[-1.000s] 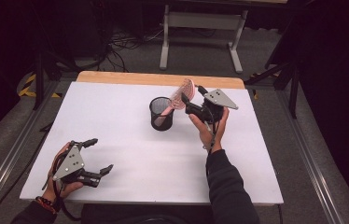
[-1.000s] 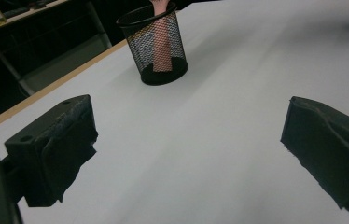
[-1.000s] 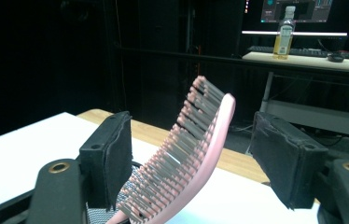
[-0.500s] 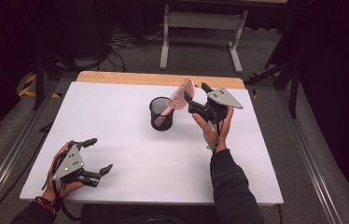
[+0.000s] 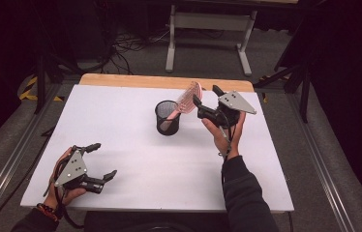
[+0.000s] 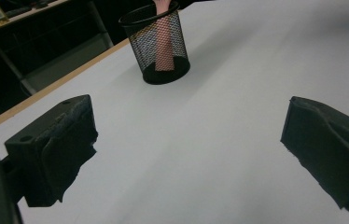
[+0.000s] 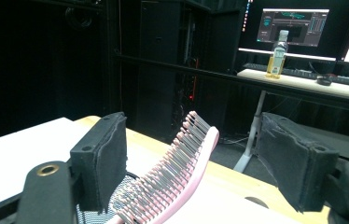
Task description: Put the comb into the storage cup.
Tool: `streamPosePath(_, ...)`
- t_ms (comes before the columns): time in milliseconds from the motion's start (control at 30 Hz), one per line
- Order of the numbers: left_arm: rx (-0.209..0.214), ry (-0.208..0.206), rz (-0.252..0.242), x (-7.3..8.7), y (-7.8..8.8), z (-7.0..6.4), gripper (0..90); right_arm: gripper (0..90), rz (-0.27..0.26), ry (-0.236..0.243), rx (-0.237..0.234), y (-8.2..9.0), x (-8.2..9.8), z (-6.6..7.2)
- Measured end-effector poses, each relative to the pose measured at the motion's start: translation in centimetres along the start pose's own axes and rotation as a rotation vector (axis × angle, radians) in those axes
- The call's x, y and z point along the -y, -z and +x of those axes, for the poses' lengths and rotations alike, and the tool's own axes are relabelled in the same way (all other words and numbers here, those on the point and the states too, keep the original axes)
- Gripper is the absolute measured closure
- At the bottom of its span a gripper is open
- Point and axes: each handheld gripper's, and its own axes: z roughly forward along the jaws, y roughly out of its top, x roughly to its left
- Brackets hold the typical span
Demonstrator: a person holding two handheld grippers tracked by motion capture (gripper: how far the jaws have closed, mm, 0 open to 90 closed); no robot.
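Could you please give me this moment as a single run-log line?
right gripper: open, jaws just opening around pink hairbrush | hairbrush: handle down in mesh cup | left gripper: open, resting on table

The hairbrush [image 5: 185,103] stands handle-down in the mesh cup [image 5: 168,117] on the table [image 5: 135,159], its head leaning between the right hand-held gripper [image 5: 204,96] jaws, the left hand-held gripper [image 5: 101,161] well apart.
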Motion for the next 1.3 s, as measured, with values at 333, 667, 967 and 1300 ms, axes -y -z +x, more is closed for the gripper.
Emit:
streamPosePath(333,-0.003,0.008,0.000,0.1,0.0,0.1,3.8,23.1,-0.001,0.043,0.003,0.7,-0.4,0.2)
streamPosePath(667,-0.004,0.006,0.002,0.0,0.0,0.1,3.7,20.1,0.004,0.068,0.018,1.3,-0.7,0.4)
streamPosePath(967,-0.005,0.006,0.000,0.0,0.0,0.0,3.7,18.7,-0.011,0.083,0.026,2.1,-0.7,0.5)
streamPosePath(1300,-0.003,0.007,0.000,0.0,-0.1,0.0,3.7,18.1,-0.009,0.107,0.026,3.1,-0.8,0.6)
